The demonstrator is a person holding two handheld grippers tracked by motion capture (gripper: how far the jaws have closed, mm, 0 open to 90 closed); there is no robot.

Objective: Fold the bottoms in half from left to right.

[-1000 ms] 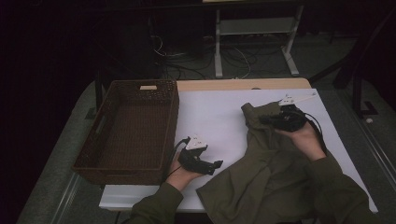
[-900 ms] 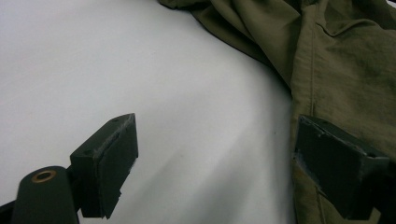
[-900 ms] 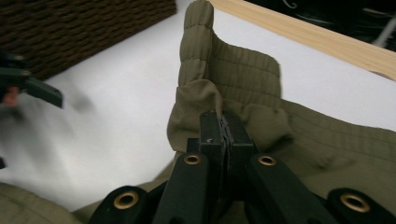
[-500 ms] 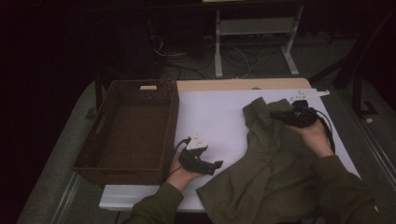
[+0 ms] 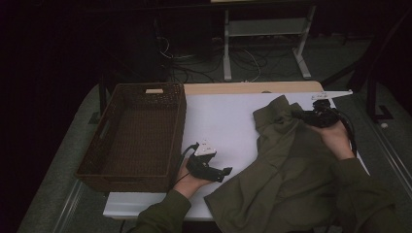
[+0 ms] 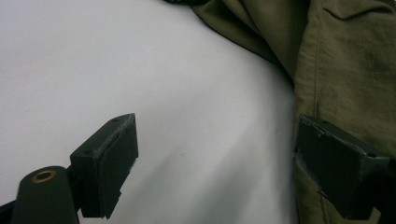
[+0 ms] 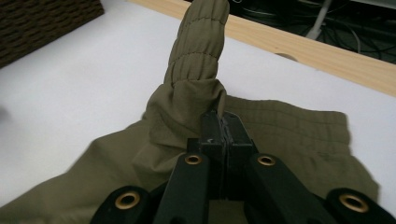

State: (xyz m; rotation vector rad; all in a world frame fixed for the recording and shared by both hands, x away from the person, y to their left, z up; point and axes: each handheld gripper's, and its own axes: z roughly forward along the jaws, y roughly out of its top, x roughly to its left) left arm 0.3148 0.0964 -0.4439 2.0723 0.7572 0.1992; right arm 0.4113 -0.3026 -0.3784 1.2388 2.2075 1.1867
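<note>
An olive green garment (image 5: 286, 170) lies crumpled on the right half of the white table (image 5: 218, 121). My right gripper (image 5: 300, 115) is at the garment's far end, shut on a fold of the fabric (image 7: 187, 107). Beyond that gripper (image 7: 220, 122) a ribbed cuff or band (image 7: 201, 42) stands up. My left gripper (image 5: 224, 173) rests low near the table's front, just left of the garment's edge. That gripper (image 6: 219, 163) is open, with bare table between its jaws and the right jaw over the olive cloth (image 6: 350, 70).
A dark wicker basket (image 5: 131, 136) stands on the left side of the table, close to my left hand. A wooden strip (image 5: 252, 88) runs along the far edge. Behind the table are a metal stand (image 5: 265, 34) and floor cables.
My right gripper has moved to the right with the fabric in it, drawing the garment's far end toward the table's right edge. The left gripper has stayed put.
</note>
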